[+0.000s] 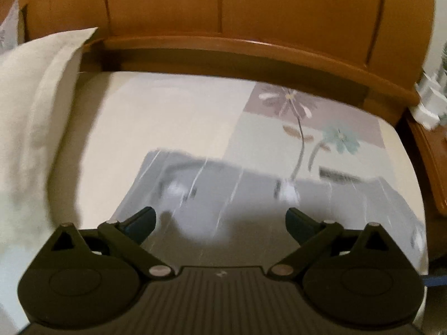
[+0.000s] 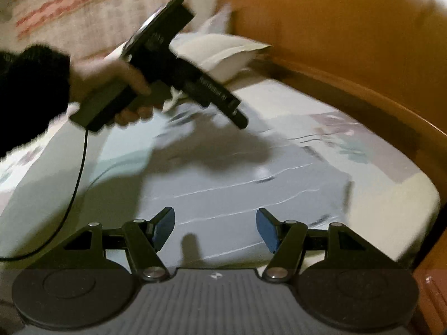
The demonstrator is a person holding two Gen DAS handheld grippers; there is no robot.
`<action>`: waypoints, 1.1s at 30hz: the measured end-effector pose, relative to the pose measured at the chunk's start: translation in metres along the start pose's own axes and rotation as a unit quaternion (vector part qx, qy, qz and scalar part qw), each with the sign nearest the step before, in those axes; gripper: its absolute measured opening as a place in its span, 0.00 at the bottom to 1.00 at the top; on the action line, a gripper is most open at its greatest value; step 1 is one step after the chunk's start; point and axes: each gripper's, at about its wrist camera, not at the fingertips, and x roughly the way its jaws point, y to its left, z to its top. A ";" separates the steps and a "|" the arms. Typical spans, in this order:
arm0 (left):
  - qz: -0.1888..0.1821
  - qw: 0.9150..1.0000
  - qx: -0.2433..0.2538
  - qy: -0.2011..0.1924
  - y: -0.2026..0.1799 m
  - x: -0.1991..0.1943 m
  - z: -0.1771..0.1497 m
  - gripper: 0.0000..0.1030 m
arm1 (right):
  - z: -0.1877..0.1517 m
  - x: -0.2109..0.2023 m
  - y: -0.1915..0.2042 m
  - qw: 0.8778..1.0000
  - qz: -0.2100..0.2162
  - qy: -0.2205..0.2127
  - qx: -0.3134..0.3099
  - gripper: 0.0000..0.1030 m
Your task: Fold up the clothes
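garment: a pale grey cloth [image 1: 251,195] with thin white lines lies spread flat on the bed sheet, on the near side of the wooden headboard [image 1: 223,8]; its far edge stops short of the headboard, leaving bare sheet between. both views are blurred.
bed sheet: cream sheet [image 1: 167,117] with a purple and teal flower print, running up to the foot of the headboard.
pillow: a cream pillow [image 1: 36,89] sits at the left end of the headboard, its corner overlapping the headboard's lower rail.
left gripper: the left gripper [image 1: 220,220] hangs over the garment's near part, pointing toward the headboard; fingers wide apart, only cloth seen below the gap, nothing pinched.
right gripper: the right gripper [image 2: 215,223] is over the garment, with the headboard on its right; blue pads [image 2: 266,229] apart and nothing between them.
hand: a hand [image 2: 111,81] in a dark sleeve grips the left gripper's handle, seen from the right wrist, out from the headboard's pillow end.
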 end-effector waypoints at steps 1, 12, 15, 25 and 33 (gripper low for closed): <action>0.007 1.000 0.004 0.004 -0.002 -0.010 -0.009 0.96 | -0.004 0.003 0.005 1.000 -0.002 0.012 -0.007 0.70; 0.056 0.998 0.036 0.007 -0.041 -0.085 -0.113 0.97 | -0.007 -0.011 0.025 1.000 -0.016 0.008 -0.014 0.71; 0.053 0.999 0.010 0.004 -0.050 -0.098 -0.137 0.97 | -0.016 0.009 0.030 0.999 -0.021 0.047 -0.017 0.72; 0.043 0.996 -0.066 -0.039 -0.077 -0.136 -0.191 0.97 | -0.008 0.014 0.036 0.997 -0.036 0.065 -0.032 0.72; 0.045 0.994 -0.085 -0.059 -0.089 -0.150 -0.208 0.97 | 0.015 0.008 -0.041 0.996 -0.072 0.019 0.047 0.75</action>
